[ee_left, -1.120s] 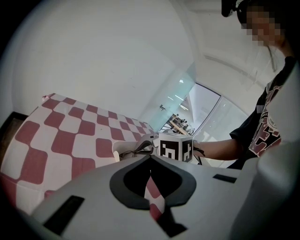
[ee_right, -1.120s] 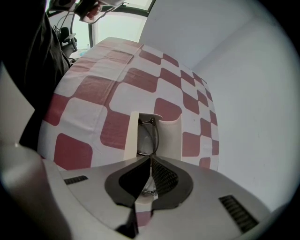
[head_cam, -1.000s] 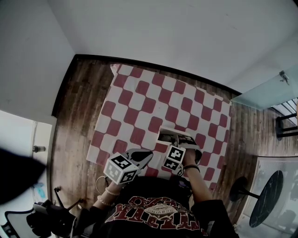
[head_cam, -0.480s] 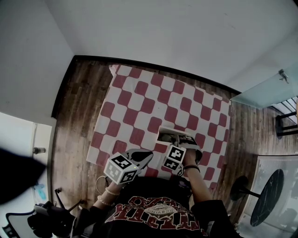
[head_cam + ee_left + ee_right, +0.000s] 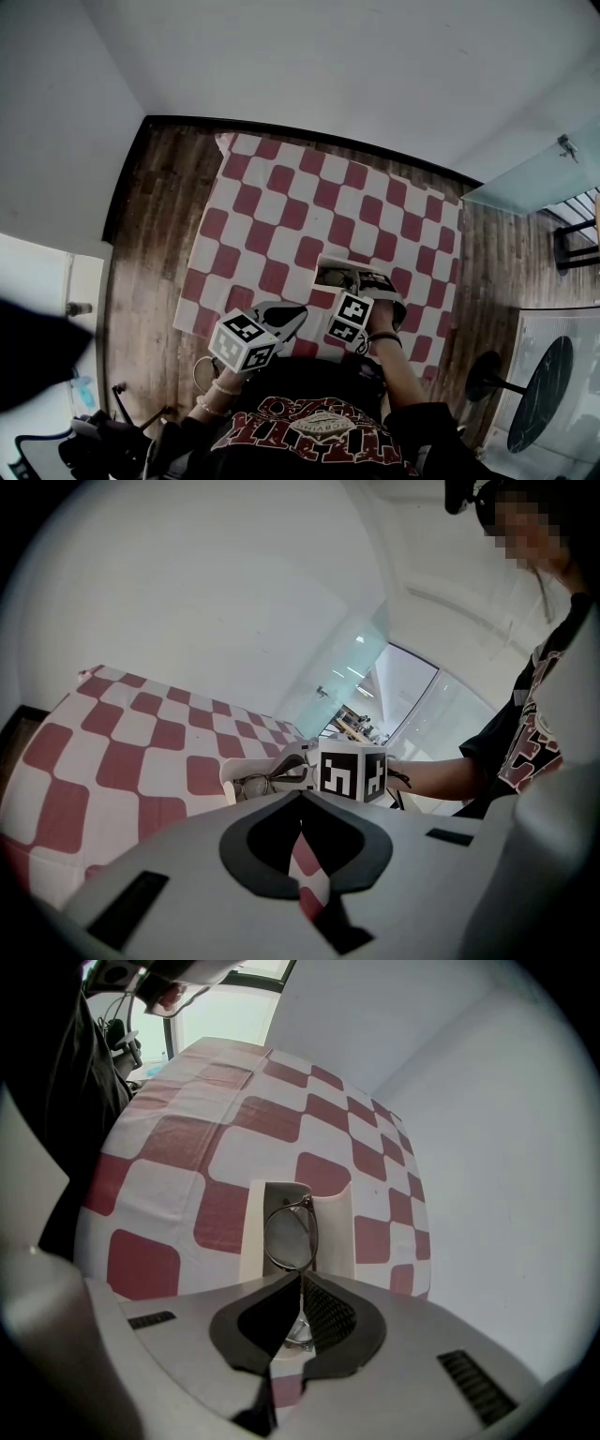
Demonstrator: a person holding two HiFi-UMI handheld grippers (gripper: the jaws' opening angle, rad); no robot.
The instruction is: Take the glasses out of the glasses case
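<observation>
The white glasses case (image 5: 251,1232) lies open on the checkered cloth, near the table's front edge in the head view (image 5: 336,273). The round wire-framed glasses (image 5: 290,1236) rest inside it. My right gripper (image 5: 301,1281) is shut on the glasses at the middle of the frame, with one lens ahead of the jaws and the other beneath them. In the head view the right gripper (image 5: 362,289) sits over the case. My left gripper (image 5: 300,810) is shut on nothing and hovers left of the case (image 5: 242,778), apart from it. From there I see the glasses (image 5: 254,785) and the right gripper's marker cube (image 5: 352,772).
The red-and-white checkered cloth (image 5: 281,202) covers a table against a white wall. Wooden floor (image 5: 141,244) shows on the left, and a round black table (image 5: 539,394) stands at the lower right. The person's torso is close to the front edge.
</observation>
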